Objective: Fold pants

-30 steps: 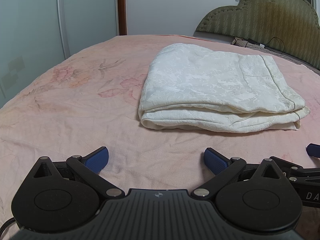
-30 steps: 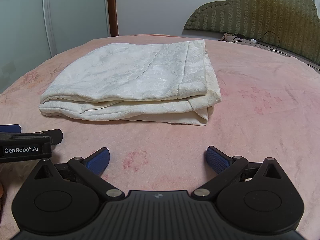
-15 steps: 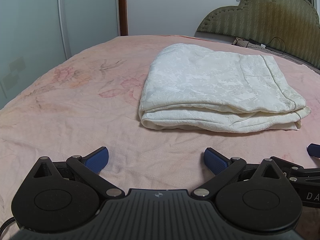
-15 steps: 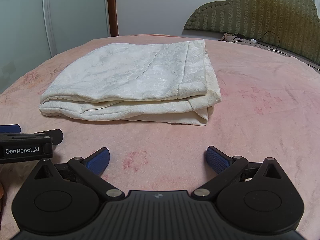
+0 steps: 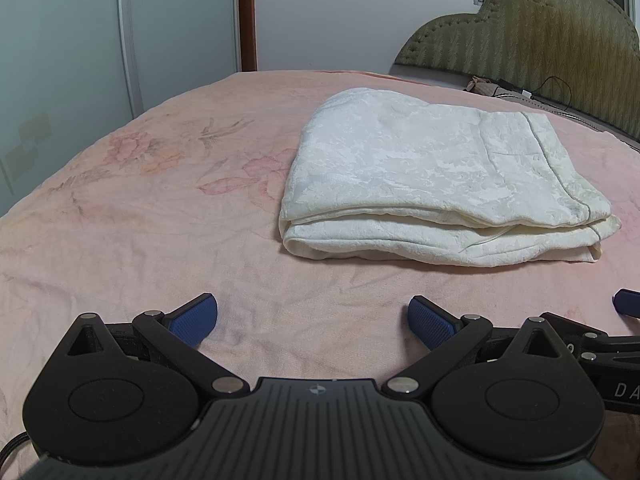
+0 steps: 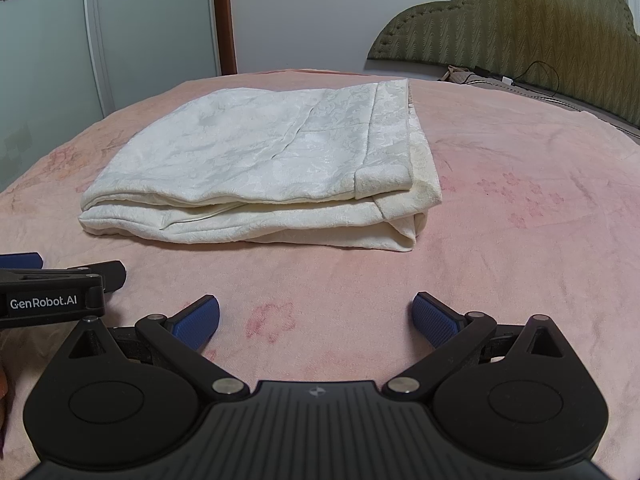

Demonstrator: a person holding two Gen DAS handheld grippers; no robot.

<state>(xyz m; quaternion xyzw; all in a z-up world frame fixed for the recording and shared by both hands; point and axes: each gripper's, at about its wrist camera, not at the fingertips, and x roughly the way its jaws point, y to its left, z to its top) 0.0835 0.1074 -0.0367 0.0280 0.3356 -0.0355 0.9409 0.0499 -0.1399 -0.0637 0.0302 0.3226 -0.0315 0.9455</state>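
Observation:
Cream-white patterned pants (image 5: 432, 176) lie folded into a thick rectangular stack on the pink bed (image 5: 140, 216). In the right wrist view the same pants (image 6: 260, 168) lie ahead and slightly left, with the waistband edge on the right side. My left gripper (image 5: 313, 318) hovers low over the sheet in front of the stack, open, with nothing between its blue pads. My right gripper (image 6: 316, 316) is likewise open and empty, short of the stack's near edge. Each gripper shows at the other view's side edge.
A green padded headboard (image 5: 540, 40) stands at the far right, with a dark cable (image 5: 556, 88) and small items at the bed's head. Pale wardrobe doors (image 5: 80, 40) and a brown door frame (image 5: 246, 16) stand beyond the bed's left edge.

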